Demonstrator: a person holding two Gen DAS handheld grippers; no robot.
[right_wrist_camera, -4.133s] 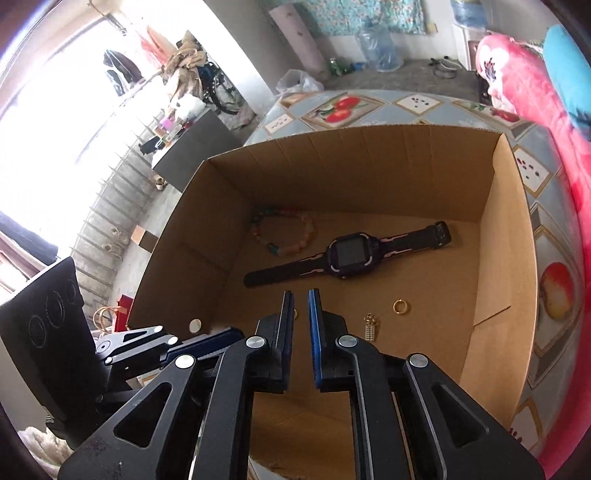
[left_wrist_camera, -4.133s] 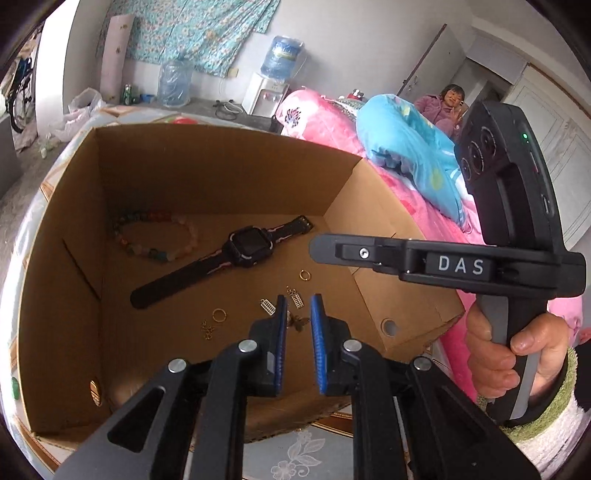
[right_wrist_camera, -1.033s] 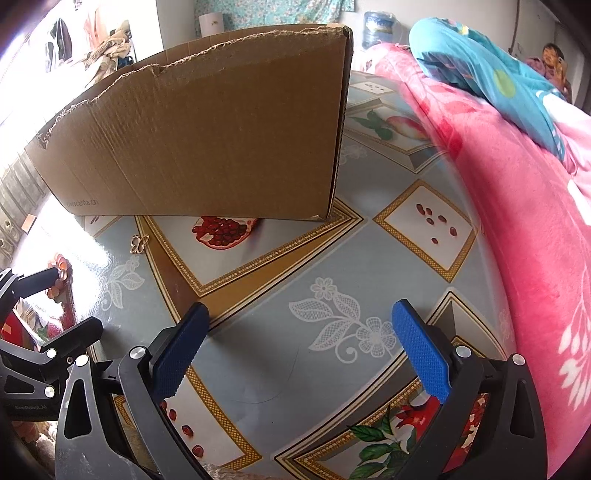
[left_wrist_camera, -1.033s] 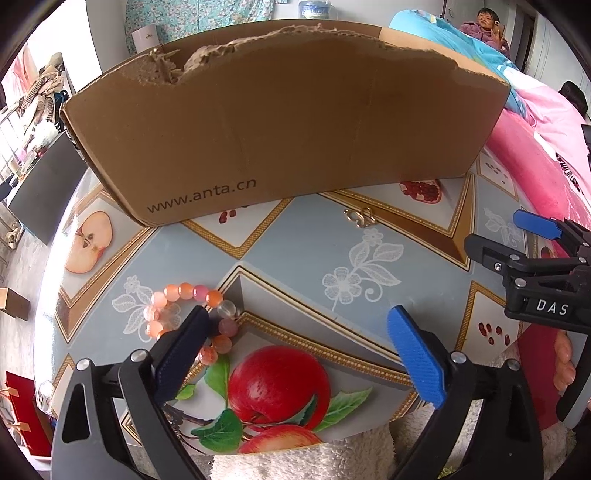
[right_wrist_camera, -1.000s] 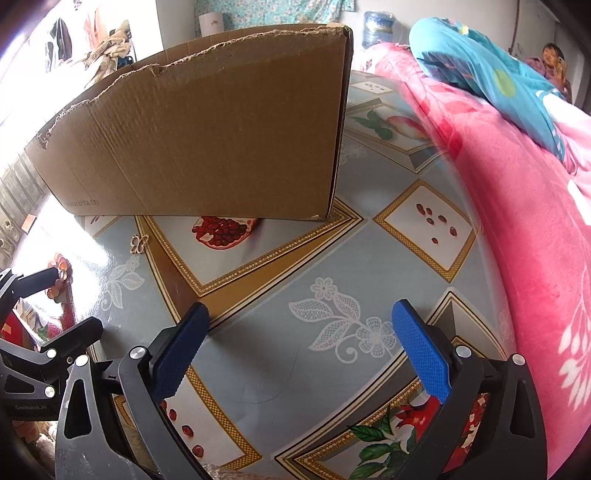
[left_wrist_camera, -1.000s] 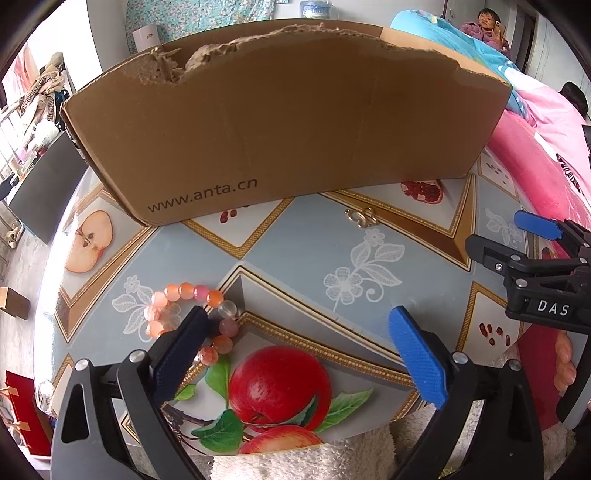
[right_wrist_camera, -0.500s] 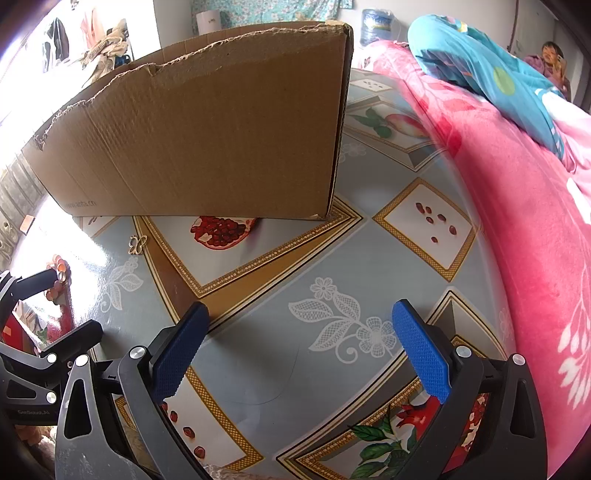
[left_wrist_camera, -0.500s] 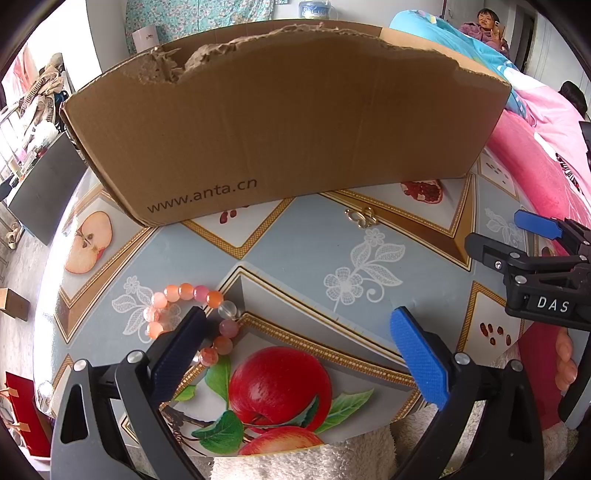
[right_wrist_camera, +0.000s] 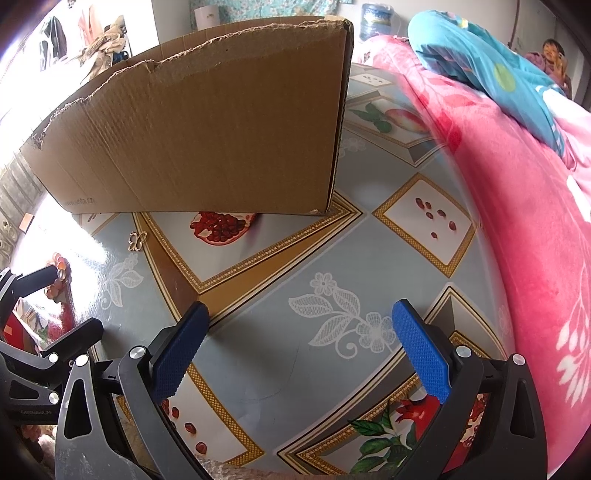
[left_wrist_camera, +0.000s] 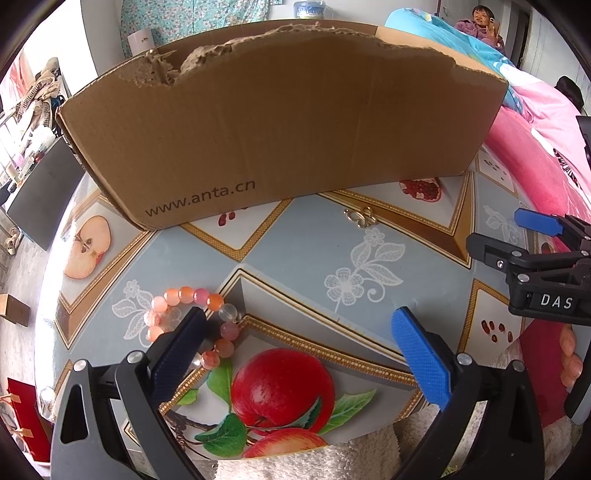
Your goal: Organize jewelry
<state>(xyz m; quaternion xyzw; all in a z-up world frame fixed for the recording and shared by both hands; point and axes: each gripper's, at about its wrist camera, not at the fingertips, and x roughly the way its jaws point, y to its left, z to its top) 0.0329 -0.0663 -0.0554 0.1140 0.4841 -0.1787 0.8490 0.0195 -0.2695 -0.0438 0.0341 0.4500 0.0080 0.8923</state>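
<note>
A pink and orange bead bracelet (left_wrist_camera: 192, 317) lies on the fruit-patterned table, partly under my left gripper's left finger. My left gripper (left_wrist_camera: 299, 347) is open and empty, low over the table's near edge. A small gold butterfly charm (left_wrist_camera: 360, 217) lies in front of the cardboard box (left_wrist_camera: 280, 122); it also shows in the right wrist view (right_wrist_camera: 137, 240). My right gripper (right_wrist_camera: 299, 347) is open and empty over the table to the right of the box (right_wrist_camera: 207, 122). The box's inside is hidden.
A pink blanket (right_wrist_camera: 517, 221) covers a bed along the table's right side, with a blue cushion (right_wrist_camera: 491, 70) on it. A person (left_wrist_camera: 480, 22) sits at the back right. White fleece (left_wrist_camera: 306, 461) lies at the table's near edge.
Four seconds ago both grippers were shut over the open box. In the last second both stayed open and nearly still; the left one crept slightly forward.
</note>
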